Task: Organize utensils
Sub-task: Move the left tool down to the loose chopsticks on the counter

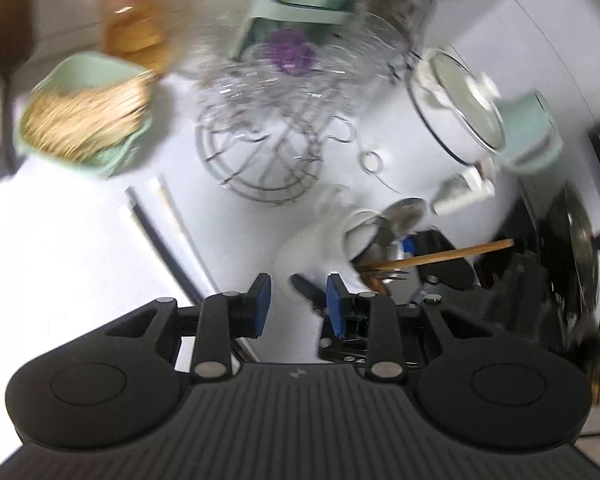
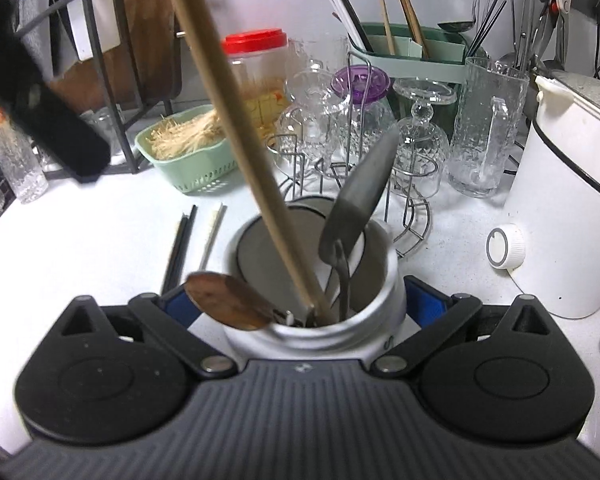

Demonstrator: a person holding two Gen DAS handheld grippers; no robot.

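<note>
Between my right gripper's [image 2: 300,304] wide-spread jaws the white holder [image 2: 312,280] is standing; chopsticks [image 2: 180,248] are lying lengthwise beyond-left, nearer my empty, part-open left gripper [image 1: 298,304].

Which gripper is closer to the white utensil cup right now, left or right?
Right. The right gripper has its open jaws on either side of the white utensil cup. The left gripper is off to the cup's side, jaws empty and apart over the counter.

Left tool [image 1: 298,304] part-open (empty); right tool [image 2: 314,304] spread wide.
</note>
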